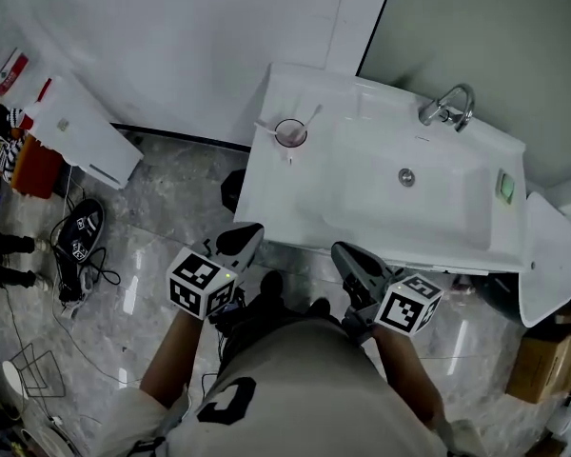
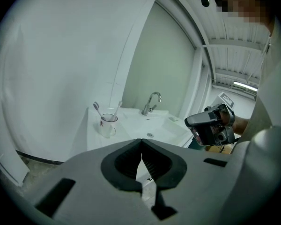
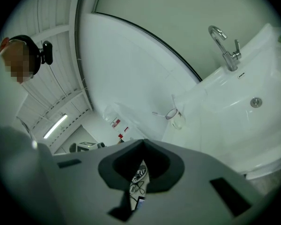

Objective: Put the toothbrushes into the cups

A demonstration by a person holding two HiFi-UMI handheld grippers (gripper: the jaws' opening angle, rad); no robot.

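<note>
A small pale cup with a reddish rim [image 1: 290, 133] stands on the far left corner of a white ceramic washbasin [image 1: 457, 227]. Two slim white toothbrushes [image 2: 97, 109] already lean upright inside it, heads up. The left gripper [image 1: 250, 233] and right gripper [image 1: 350, 255] hover at the basin's near edge, jaws fully closed and holding nothing. The cup lies ahead of both, nearer the left gripper.

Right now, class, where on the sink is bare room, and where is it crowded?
Bare: the back ledge between the cup and the faucet, the left rim in front of the cup, the basin around the drain. Crowded: the back left corner, where the cup stands.
</note>
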